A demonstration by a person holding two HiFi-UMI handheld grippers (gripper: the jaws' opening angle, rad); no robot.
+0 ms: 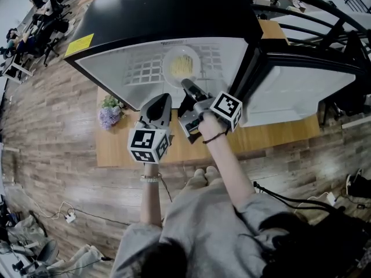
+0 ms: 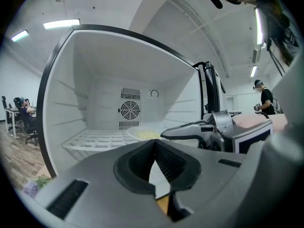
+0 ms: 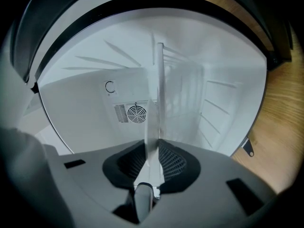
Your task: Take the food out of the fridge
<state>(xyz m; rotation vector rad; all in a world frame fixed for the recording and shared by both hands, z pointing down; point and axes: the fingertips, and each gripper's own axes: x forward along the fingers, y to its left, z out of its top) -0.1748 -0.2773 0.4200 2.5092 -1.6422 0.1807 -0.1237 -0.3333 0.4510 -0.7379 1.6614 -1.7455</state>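
A white plate [image 1: 169,69] with pale yellow food [image 1: 181,66] rests on the wire shelf [image 1: 142,71] inside the open fridge [image 1: 174,16]. My right gripper [image 1: 186,86] reaches into the fridge mouth and is shut on the plate's near rim. In the right gripper view the plate [image 3: 154,108] shows edge-on as a thin white sheet pinched between the pads of that gripper [image 3: 153,148]. My left gripper [image 1: 164,99] hovers just outside the fridge, left of the right one, shut and empty. From the left gripper [image 2: 155,144] I see the plate [image 2: 142,135] on the shelf and the right gripper [image 2: 166,134] at its edge.
The fridge stands on a wooden table [image 1: 261,138], its door [image 1: 301,91] swung open to the right. A small pot of purple flowers [image 1: 110,112] sits on the table at the left of my left gripper. People sit at desks [image 1: 23,33] far left.
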